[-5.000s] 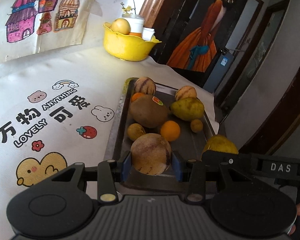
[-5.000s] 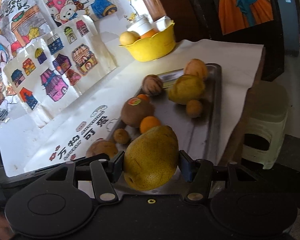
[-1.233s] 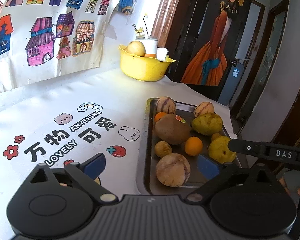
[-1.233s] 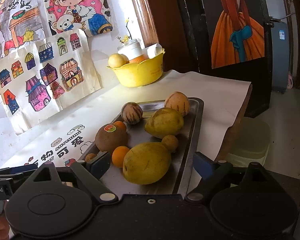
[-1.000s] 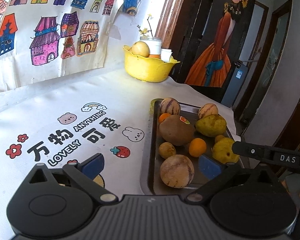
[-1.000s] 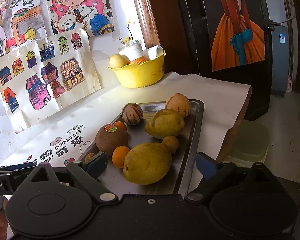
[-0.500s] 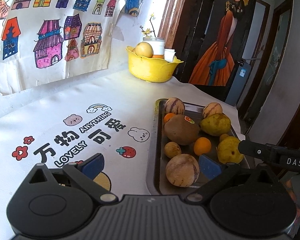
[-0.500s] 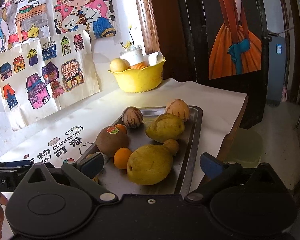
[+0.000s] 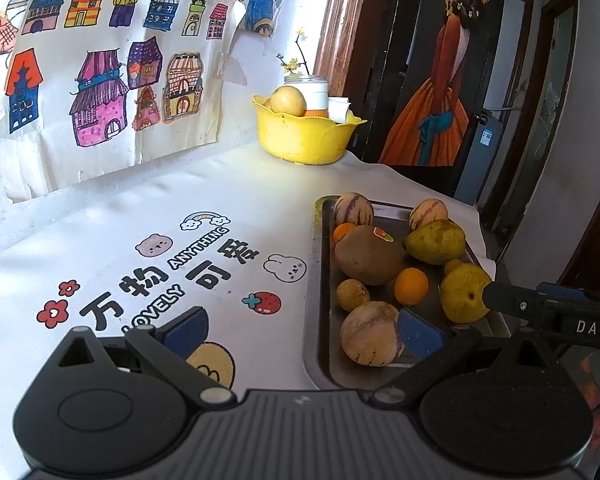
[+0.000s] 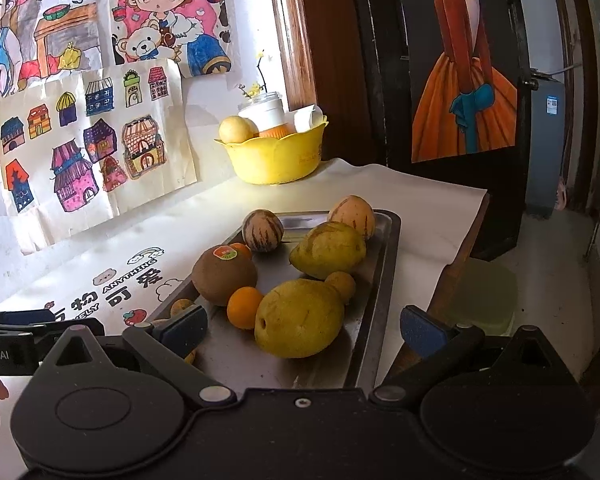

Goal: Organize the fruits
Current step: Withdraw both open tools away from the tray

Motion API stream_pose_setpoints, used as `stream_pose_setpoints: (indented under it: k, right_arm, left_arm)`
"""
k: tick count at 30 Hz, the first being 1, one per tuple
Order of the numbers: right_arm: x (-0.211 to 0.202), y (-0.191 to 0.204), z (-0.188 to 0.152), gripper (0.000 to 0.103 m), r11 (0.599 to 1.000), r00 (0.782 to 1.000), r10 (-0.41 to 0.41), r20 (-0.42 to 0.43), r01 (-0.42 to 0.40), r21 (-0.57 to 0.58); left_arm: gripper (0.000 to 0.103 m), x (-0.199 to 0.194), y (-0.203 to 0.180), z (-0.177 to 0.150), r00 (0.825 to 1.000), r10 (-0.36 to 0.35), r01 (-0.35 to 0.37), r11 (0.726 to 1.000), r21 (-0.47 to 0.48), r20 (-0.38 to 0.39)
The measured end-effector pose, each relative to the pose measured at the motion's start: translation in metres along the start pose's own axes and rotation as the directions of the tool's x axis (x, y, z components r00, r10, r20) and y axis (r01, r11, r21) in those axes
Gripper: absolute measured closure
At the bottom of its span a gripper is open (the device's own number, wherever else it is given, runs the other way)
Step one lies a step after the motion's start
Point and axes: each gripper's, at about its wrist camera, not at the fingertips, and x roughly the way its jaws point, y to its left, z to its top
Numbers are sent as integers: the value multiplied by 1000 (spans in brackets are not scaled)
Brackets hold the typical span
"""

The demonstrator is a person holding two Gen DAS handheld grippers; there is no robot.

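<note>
Left wrist view: left gripper spread wide, holding nothing, above cloth; right gripper likewise wide and unloaded over fruit tray

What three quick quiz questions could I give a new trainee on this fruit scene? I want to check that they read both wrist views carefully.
1. True or false: the left gripper holds a fruit.
2. Which fruit on the metal tray carries a sticker?
A. brown kiwi
B. orange
C. nearest pear
3. What colour is the bowl at the back of the table?

Key:
1. False; both it and the right gripper are open and empty.
2. A
3. Yellow
</note>
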Motion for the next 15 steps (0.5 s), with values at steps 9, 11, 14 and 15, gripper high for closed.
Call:
stream_pose_setpoints:
  k: [9, 11, 14, 15]
  right_arm:
    - [-5, 8, -7, 1, 999, 999, -30, 32, 31, -37]
    - [-6, 9, -8, 1, 999, 999, -33, 36, 35, -37]
    - [-7, 9, -9, 1, 999, 998, -38, 40, 39, -28]
    - [-8, 10, -10, 1, 999, 998, -38, 41, 40, -26]
  left_arm:
    - [1, -5, 0, -4, 1000, 7, -7, 1000, 18, 4]
    - [0, -7, 1, -5, 1000, 11, -11, 1000, 23, 9]
    - [0, -8, 2, -7, 1000, 13, -13, 999, 30, 11]
    - [0, -9, 3, -8, 1000, 11, -11, 999, 31, 11]
